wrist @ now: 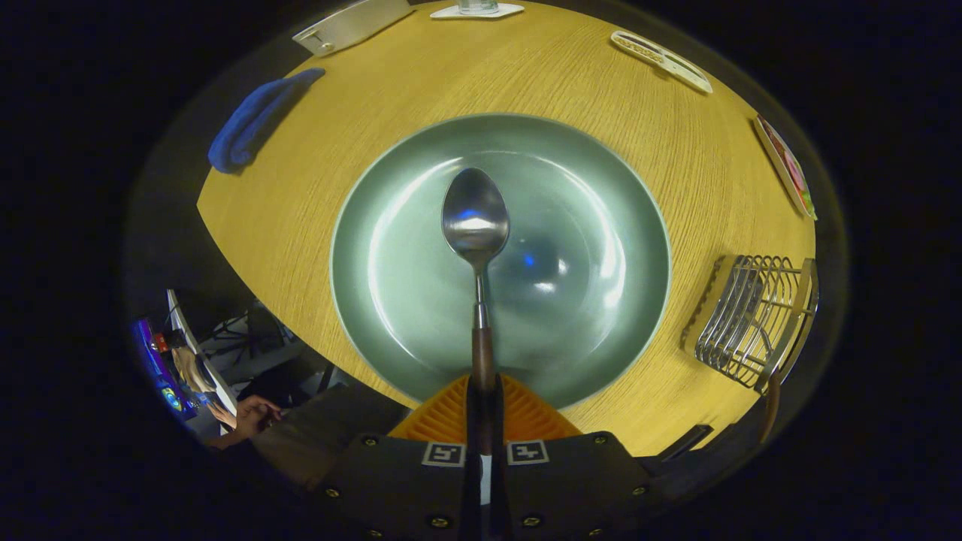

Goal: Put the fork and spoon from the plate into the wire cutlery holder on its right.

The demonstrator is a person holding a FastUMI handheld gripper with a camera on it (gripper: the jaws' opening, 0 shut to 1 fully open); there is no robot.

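You had gripper [482, 402] clamped on spoon [476, 225] handle tip, frame centre; long overhang risked swivel, missing wire holder [751, 319] right.

spoon [476, 225] over plate [421, 315], wire cutlery holder [755, 319] right of plate

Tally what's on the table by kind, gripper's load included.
Spoon, held by its handle in the shut gripper above the plate: 1
Plate, green: 1
Wire cutlery holder, right of the plate: 1
Blue cloth: 1
Flat items along the table's far edge, too small to tell apart: 4
Total: 8
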